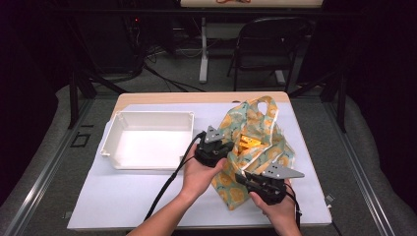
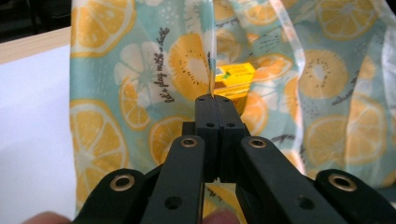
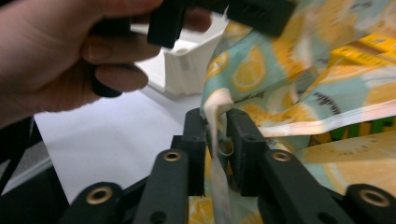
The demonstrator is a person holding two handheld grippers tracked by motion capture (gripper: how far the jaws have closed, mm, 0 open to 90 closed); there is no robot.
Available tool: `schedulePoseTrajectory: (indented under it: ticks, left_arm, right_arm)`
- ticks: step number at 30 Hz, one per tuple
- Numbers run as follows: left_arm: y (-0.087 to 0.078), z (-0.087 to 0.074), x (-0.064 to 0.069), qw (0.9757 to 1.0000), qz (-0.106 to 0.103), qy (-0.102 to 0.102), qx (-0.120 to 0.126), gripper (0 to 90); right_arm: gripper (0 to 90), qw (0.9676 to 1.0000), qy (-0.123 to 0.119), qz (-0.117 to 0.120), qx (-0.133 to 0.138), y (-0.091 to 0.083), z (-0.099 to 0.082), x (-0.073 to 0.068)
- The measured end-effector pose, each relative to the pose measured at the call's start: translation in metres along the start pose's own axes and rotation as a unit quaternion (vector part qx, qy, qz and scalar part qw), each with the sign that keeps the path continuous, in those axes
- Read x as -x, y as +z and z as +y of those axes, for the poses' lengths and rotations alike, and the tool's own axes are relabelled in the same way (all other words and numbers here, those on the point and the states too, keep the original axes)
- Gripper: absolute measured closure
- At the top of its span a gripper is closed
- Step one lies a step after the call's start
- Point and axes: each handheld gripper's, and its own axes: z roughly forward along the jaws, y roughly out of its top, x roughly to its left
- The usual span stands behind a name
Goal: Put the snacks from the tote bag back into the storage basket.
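White-covered table [image 1: 123, 206] in a dark room: near its front-right edge the right gripper [image 1: 251, 178] is sitting w/ jaws slightly parted around the hem of the lemon-print bag [image 1: 255, 132], not clearly pinching. Further back, left gripper [image 1: 222, 151] is clamping shut on the bag's rim beside the white tray [image 1: 110, 142]. Bag is looking thin, limp, light, prob. slippery, so hem/rim is the spot to grab.

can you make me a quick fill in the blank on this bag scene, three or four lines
1. The cloth bag is printed with slices of ____.
2. The left tool is shut on the bag's ____.
3. Left of the bag stands a white ____, with nothing in it.
4. The box inside the bag is ____ in colour.

Missing words: lemon; edge; tray; yellow
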Motion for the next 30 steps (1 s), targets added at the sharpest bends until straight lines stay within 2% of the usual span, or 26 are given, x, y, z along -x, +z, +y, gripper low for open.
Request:
schedulePoseTrajectory:
  ticks: [2,3,5,6,7,9,11,12,13,14,15,16,17,18,20,21,22,23,24,25,28,30]
  left_arm:
    - [-0.002,-0.002,-0.004,1.0,0.003,0.001,-0.003,90.0]
    - [-0.003,-0.004,-0.005,1.0,0.005,-0.007,-0.001,90.0]
    - [-0.005,-0.006,-0.009,0.9999,0.007,-0.009,-0.003,90.0]
    - [-0.006,-0.008,-0.01,0.9999,0.008,-0.011,-0.003,90.0]
    - [-0.006,-0.01,-0.011,0.9999,0.008,-0.011,-0.001,90.0]
    - [-0.007,-0.014,-0.012,0.9998,0.009,-0.018,-0.002,90.0]
    - [-0.009,-0.017,-0.014,0.9997,0.009,-0.024,-0.003,90.0]
    - [-0.01,-0.019,-0.015,0.9996,0.009,-0.024,-0.006,90.0]
    - [-0.01,-0.021,-0.015,0.9996,0.011,-0.026,-0.004,90.0]
    - [-0.01,-0.023,-0.016,0.9996,0.01,-0.027,-0.005,90.0]
    - [-0.009,-0.026,-0.016,0.9994,0.011,-0.033,-0.007,90.0]
    - [-0.009,-0.026,-0.016,0.9994,0.011,-0.033,-0.007,90.0]
    - [-0.008,-0.03,-0.016,0.9992,0.01,-0.037,-0.01,90.0]
    - [-0.008,-0.03,-0.016,0.9992,0.01,-0.037,-0.01,90.0]
    - [-0.007,-0.035,-0.017,0.999,0.011,-0.04,-0.015,90.0]
    - [-0.006,-0.038,-0.016,0.9989,0.011,-0.042,-0.016,90.0]
    - [-0.004,-0.04,-0.016,0.9988,0.011,-0.044,-0.019,90.0]
    - [-0.003,-0.043,-0.016,0.9987,0.011,-0.044,-0.022,90.0]
    - [-0.001,-0.047,-0.015,0.9985,0.011,-0.046,-0.026,90.0]
    - [0.002,-0.053,-0.014,0.9981,0.014,-0.049,-0.036,90.0]
    - [0.006,-0.061,-0.013,0.9975,0.02,-0.054,-0.041,90.0]
    - [0.012,-0.072,-0.012,0.9966,0.031,-0.052,-0.056,90.0]
  right_arm:
    - [72.5,1.0,-0.001,-0.001,0.003,-0.004,0.001,0.002]
    - [68.2,0.9998,0.0,-0.01,0.017,-0.011,0.002,0.004]
    - [63.4,0.9992,-0.001,-0.026,0.031,-0.021,0.004,0.008]
    - [63.4,0.9992,-0.001,-0.026,0.031,-0.021,0.004,0.008]
    - [60.0,0.9978,0.007,-0.042,0.052,-0.032,0.006,0.013]
    - [58.2,0.995,0.013,-0.07,0.07,-0.043,0.009,0.02]
    - [55.4,0.9904,0.021,-0.104,0.089,-0.055,0.013,0.027]
    - [55.4,0.9904,0.021,-0.104,0.089,-0.055,0.013,0.027]
    - [50.3,0.9829,0.033,-0.144,0.11,-0.065,0.014,0.034]
    - [47.9,0.9778,0.043,-0.167,0.119,-0.069,0.014,0.038]
    - [45.1,0.9741,0.051,-0.184,0.122,-0.073,0.013,0.042]
    - [45.1,0.9741,0.051,-0.184,0.122,-0.073,0.013,0.042]
    - [39.2,0.9684,0.07,-0.204,0.125,-0.074,0.012,0.05]
    - [39.0,0.9653,0.075,-0.219,0.12,-0.074,0.011,0.054]
    - [40.7,0.9617,0.091,-0.235,0.109,-0.07,0.007,0.06]
    - [40.7,0.9617,0.091,-0.235,0.109,-0.07,0.007,0.06]
    - [52.8,0.9602,0.102,-0.241,0.098,-0.065,0.004,0.065]
    - [56.4,0.9607,0.108,-0.239,0.091,-0.062,0.002,0.067]
    - [56.4,0.9607,0.108,-0.239,0.091,-0.062,0.002,0.067]
    - [67.4,0.9653,0.116,-0.219,0.081,-0.058,0.0,0.072]
    - [81.1,0.968,0.12,-0.208,0.073,-0.052,-0.003,0.077]
    - [88.1,0.9668,0.128,-0.21,0.069,-0.051,-0.006,0.082]
